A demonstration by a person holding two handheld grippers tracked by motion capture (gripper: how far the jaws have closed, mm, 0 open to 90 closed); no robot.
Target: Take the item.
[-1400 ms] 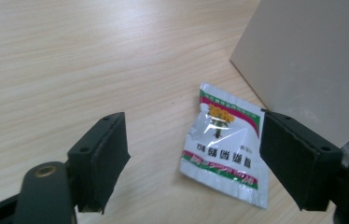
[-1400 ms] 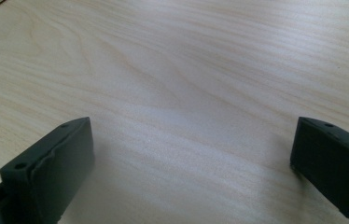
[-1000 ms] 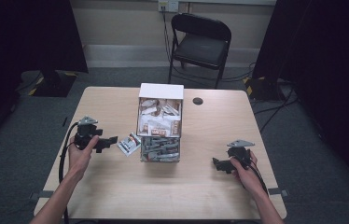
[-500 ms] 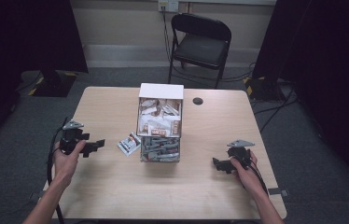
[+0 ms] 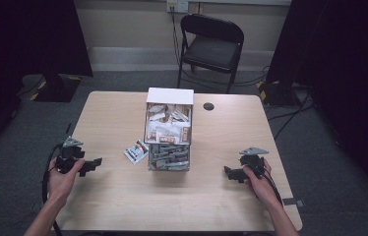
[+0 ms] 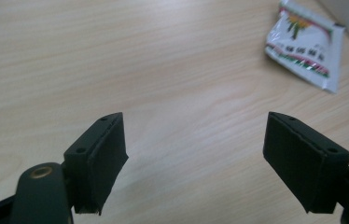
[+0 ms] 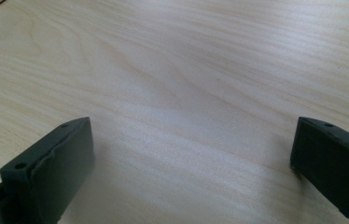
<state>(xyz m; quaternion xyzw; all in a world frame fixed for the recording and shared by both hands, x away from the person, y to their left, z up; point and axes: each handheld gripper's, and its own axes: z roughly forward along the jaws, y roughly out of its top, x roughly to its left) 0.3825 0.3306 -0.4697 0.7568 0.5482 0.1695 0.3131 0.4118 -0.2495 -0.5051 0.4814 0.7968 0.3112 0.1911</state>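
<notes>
Pulled back from one loose packet (image 5: 136,150), left gripper (image 5: 95,164) gapes wide like right gripper (image 5: 228,172).

The box (image 5: 168,130) stands at the middle of the table (image 5: 123,206), packed with sachets, its white lid upright at the far side; it is the one tall obstacle. Just left of the box, touching or nearly touching its near corner, a loose packet (image 5: 136,150) lies flat. Farther left of the box the wood is bare out to the left claw (image 5: 95,164), whose jaws stand wide apart over bare table, the packet (image 6: 305,50) well ahead of them. Right of the box the surface is bare out to the right claw (image 5: 228,173), jaws also wide apart. Behind the box to the right sits a small dark grommet (image 5: 208,106), flush with the top. Nearer than the box, the table is open across its width.
</notes>
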